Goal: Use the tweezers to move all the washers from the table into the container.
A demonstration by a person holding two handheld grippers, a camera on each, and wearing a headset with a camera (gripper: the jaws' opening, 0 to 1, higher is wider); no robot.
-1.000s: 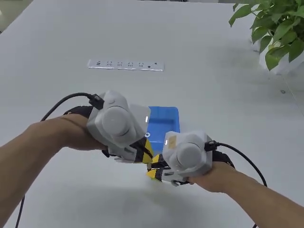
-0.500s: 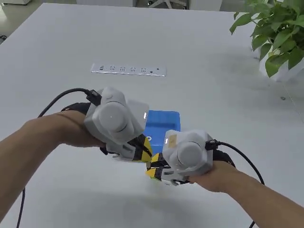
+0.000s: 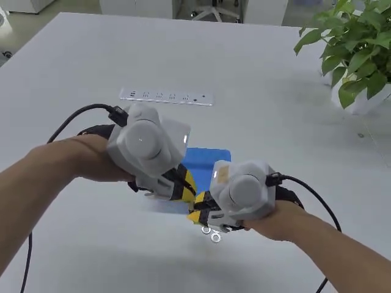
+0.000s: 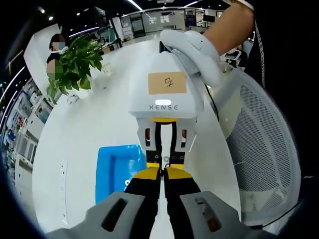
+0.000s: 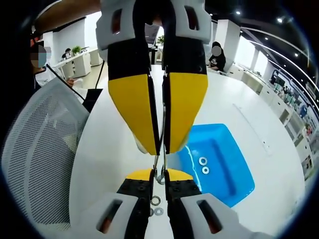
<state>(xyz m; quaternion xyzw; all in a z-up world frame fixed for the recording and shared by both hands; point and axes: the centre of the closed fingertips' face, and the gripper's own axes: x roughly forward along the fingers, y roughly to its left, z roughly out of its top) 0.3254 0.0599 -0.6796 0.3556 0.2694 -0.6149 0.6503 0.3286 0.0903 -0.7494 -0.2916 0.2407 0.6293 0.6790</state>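
In the right gripper view the right gripper (image 5: 159, 175) has its fingers (image 5: 140, 175) drawn narrow, the yellow tips on either side of a thin metal strip, the tweezers (image 5: 159, 167). The left gripper (image 5: 160, 149) comes down from the top of that view. Its fingers are closed to a slit, and the same strip runs in it. Both pairs are closed onto the tweezers, but I cannot tell which one bears the load. The tweezers' tips are hidden between the pads.

In the left gripper view the two sets of tips meet nose to nose, and the tweezers are too thin to make out.

Three loose washers (image 5: 156, 200) lie on the table (image 5: 107, 164) just below the right gripper's fingers, outside the blue container (image 5: 224, 149). Two more lie inside it, near its closer wall. In the head view two of the loose ones show at the near side of the right gripper, and the container is half hidden behind both grippers.

Farther off on the table lies a power strip (image 3: 166, 96), with a plant (image 3: 357, 52) at the far corner. A mesh chair (image 4: 259, 149) stands at the table's edge.
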